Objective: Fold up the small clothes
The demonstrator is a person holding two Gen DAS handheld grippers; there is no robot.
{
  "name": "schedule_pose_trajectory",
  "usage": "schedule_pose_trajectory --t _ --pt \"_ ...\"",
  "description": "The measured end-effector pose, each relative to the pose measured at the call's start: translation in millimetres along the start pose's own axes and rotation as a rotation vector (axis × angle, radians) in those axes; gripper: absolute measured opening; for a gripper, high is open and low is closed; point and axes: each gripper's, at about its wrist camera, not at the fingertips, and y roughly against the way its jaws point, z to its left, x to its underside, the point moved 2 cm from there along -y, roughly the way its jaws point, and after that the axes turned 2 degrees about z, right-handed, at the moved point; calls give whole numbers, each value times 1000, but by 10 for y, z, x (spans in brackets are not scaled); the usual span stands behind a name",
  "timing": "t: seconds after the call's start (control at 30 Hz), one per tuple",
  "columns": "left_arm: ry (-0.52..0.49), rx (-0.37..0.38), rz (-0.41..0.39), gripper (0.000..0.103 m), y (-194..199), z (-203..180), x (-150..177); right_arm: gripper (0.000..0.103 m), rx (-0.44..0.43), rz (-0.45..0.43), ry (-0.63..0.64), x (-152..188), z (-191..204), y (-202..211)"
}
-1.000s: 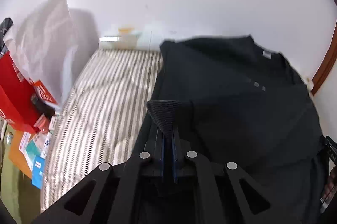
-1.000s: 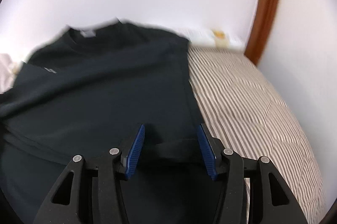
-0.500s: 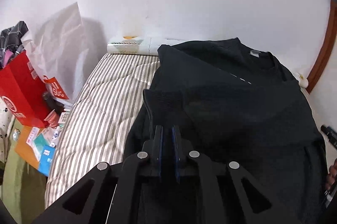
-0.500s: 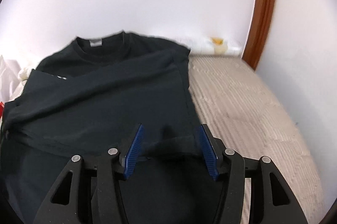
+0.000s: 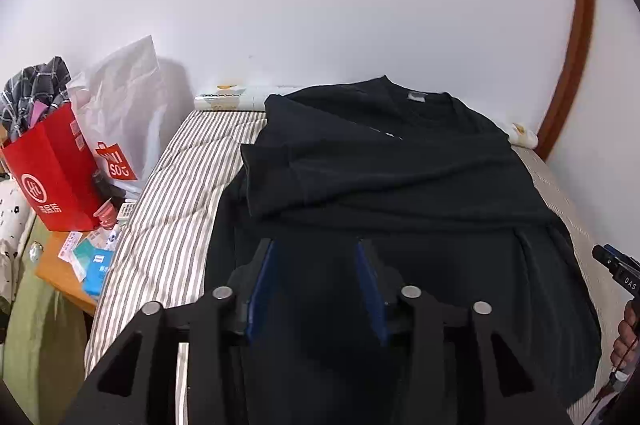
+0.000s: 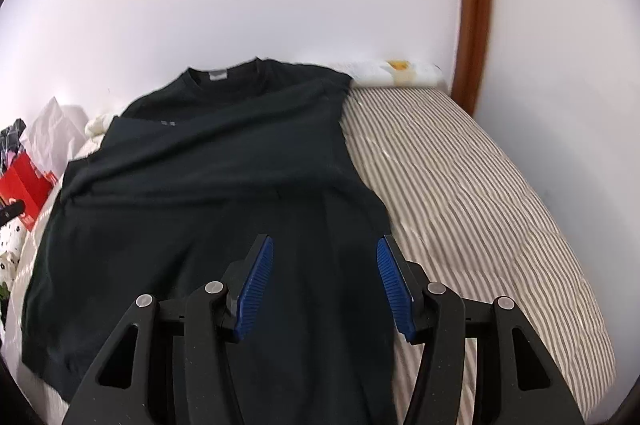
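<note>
Black cotton fills the space ahead of both my grippers: the t-shirt point(image 5: 400, 193) lies flat on the striped quilted bedcover point(image 5: 172, 209), both sleeves folded in across its chest, collar at the far end by the wall. Its near hem is cut off beneath my frames. Off to the left of my left gripper point(image 5: 316, 281), a glossy red paper bag point(image 5: 52, 169) and a crinkled white plastic bag point(image 5: 124, 113) stand crowded together. That gripper's jaws have just been opening and hold nothing; cloth lies below the gap. My right gripper point(image 6: 325, 277) stands half open too, empty, its ribbed blue pads point(image 6: 256, 289) clear of the fabric.
</note>
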Motion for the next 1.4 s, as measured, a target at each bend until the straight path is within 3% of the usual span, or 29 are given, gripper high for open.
schedule_pose_trajectory --t 0.23,0.37,0.47,0.67,0.8,1.13,1.4 --pt "33 24 19 47 222 60 401 54 -33 65 -7 472 -212 198" --pt "29 37 74 48 247 144 715 54 -52 92 -8 706 -255 233" --pt "42 36 111 57 228 246 916 54 -46 93 1 832 -242 237" --pt "44 25 162 57 145 432 1230 50 -23 133 33 977 -169 86" --pt "23 -2 120 57 123 481 1290 50 -4 113 7 968 -133 -4" --pt "-28 -82 116 61 18 405 1249 54 28 127 25 888 -88 -125" --pt "-25 -78 119 62 -2 423 1244 54 33 131 29 887 -75 -129"
